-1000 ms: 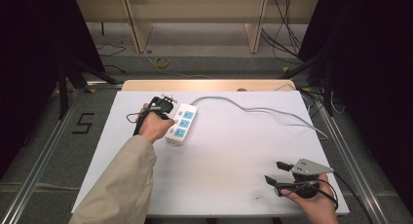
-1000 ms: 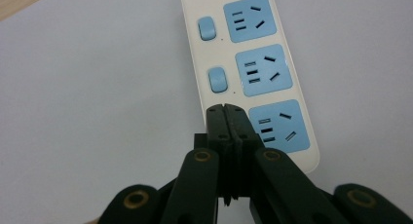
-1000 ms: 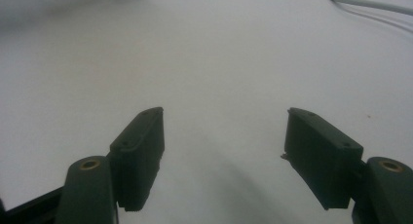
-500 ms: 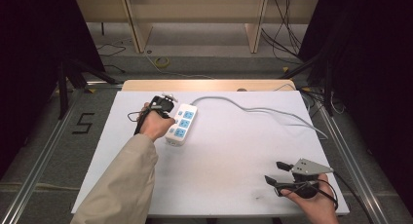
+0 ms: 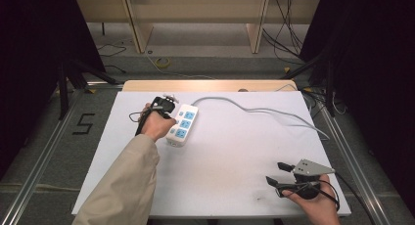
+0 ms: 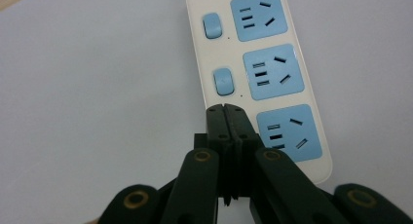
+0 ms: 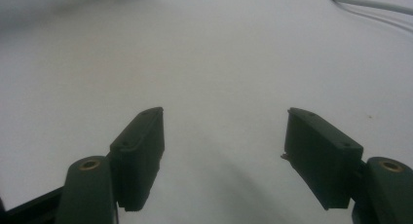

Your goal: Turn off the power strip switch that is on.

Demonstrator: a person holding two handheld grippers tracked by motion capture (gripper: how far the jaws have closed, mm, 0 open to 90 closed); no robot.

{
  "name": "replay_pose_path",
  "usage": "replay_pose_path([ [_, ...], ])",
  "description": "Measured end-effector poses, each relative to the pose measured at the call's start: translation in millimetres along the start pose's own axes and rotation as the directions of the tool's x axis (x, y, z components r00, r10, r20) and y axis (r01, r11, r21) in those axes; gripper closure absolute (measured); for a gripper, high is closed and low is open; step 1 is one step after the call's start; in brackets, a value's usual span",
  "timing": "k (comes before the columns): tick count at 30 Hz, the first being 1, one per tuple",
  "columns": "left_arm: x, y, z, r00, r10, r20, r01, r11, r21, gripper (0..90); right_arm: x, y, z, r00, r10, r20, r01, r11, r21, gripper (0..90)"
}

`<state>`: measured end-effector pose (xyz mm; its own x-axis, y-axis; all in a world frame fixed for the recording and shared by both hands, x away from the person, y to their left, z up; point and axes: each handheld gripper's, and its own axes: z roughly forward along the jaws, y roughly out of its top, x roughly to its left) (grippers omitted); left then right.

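Observation:
A white power strip [image 5: 183, 124] [image 6: 272, 78] with three blue sockets and blue switches lies on the white table [image 5: 220, 186], left of centre. My left gripper [image 6: 225, 111] is shut with nothing between its jaws. Its tips stand over the strip's left edge beside the nearest socket, and the spot under them is hidden. In the high view the person's left hand [image 5: 156, 124] holds that gripper at the strip's left side. My right gripper [image 5: 275, 172] [image 7: 225, 117] stands open over bare table near the front right corner, empty.
The strip's grey cable [image 5: 254, 110] [image 7: 370, 5] curves from its far end across the table and off the right edge. Wooden shelving [image 5: 195, 19] and loose cables lie on the floor beyond the table. Metal rails run along both sides.

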<state>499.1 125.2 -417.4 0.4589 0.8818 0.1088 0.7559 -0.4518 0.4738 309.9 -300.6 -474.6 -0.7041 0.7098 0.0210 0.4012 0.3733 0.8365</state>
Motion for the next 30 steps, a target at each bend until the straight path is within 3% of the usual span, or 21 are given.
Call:
replay_pose_path([
  [15,-7.3,-0.3,12.6,1.0,0.002,0.007,-0.002,0.9998,0.019,89.6,-0.1,-0.2,0.8,1.0,0.001,-0.001,-0.001,1.0,0.004,31.7],
  [30,-4.6,-5.6,18.3,1.0,-0.004,0.007,0.003,0.9991,0.043,89.6,0.3,-0.2,0.9,1.0,0.002,0.0,-0.002,1.0,0.005,31.7],
])
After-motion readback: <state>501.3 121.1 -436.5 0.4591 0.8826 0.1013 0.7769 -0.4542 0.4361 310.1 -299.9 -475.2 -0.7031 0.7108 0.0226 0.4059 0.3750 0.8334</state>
